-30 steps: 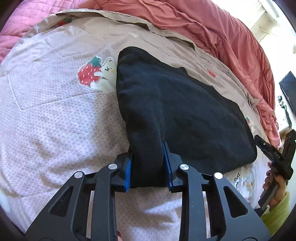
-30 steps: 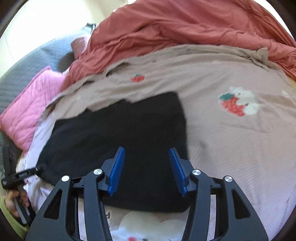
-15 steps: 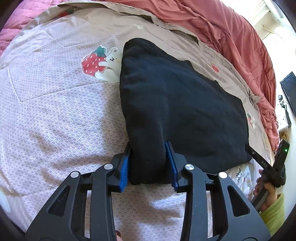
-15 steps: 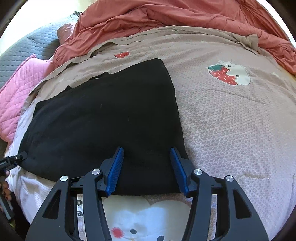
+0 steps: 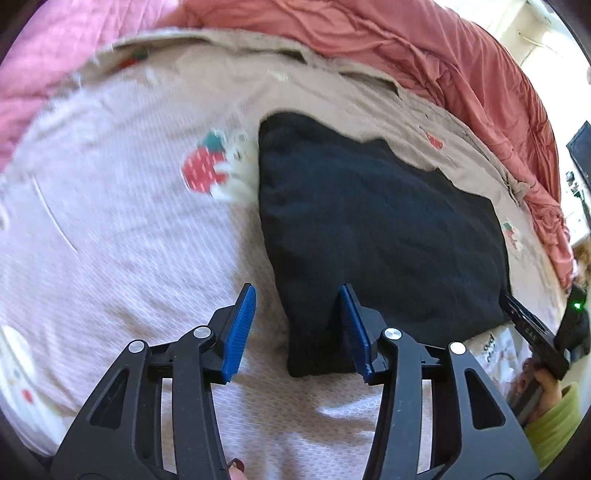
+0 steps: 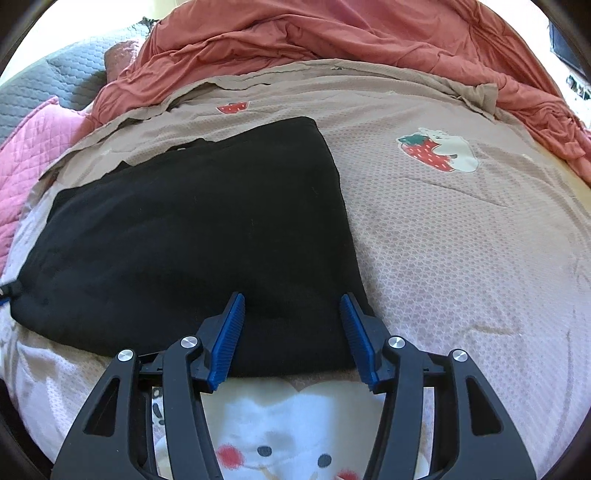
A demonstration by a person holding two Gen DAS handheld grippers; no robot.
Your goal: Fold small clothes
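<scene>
In the left wrist view the left tool (image 5: 297, 326) is nearest, its blue pads (image 5: 240, 328) parted to a middling gap; its jaws have just been opening. A narrow corner of the black garment (image 5: 369, 229) lies between them, against the right-hand pad and clear of the left-hand one, so nothing is pinched. From that corner the garment widens and runs away from the tool, its long axis slanting off toward the right of the view, flat on the bedspread (image 5: 129, 240). Its far left corner sits just beside a strawberry-and-bear print (image 5: 218, 170).

At the right edge of the same view the right tool (image 5: 532, 332) reaches in beside the garment's other near corner, gripped by a hand (image 5: 543, 384) in a green sleeve (image 5: 554, 432).

In the right wrist view the right tool (image 6: 291, 334) stands at a middling gap above the garment's (image 6: 192, 236) near hem, the pads apart from each other with cloth lying under them; I cannot tell whether they touch it. Here the garment stretches left from the tool, folded into a broad flat slab.

Beyond it lies the beige bedspread (image 6: 443, 240), then a rumpled salmon-red duvet (image 6: 332, 33), with a pink quilted blanket (image 6: 33, 147) at the far left.
</scene>
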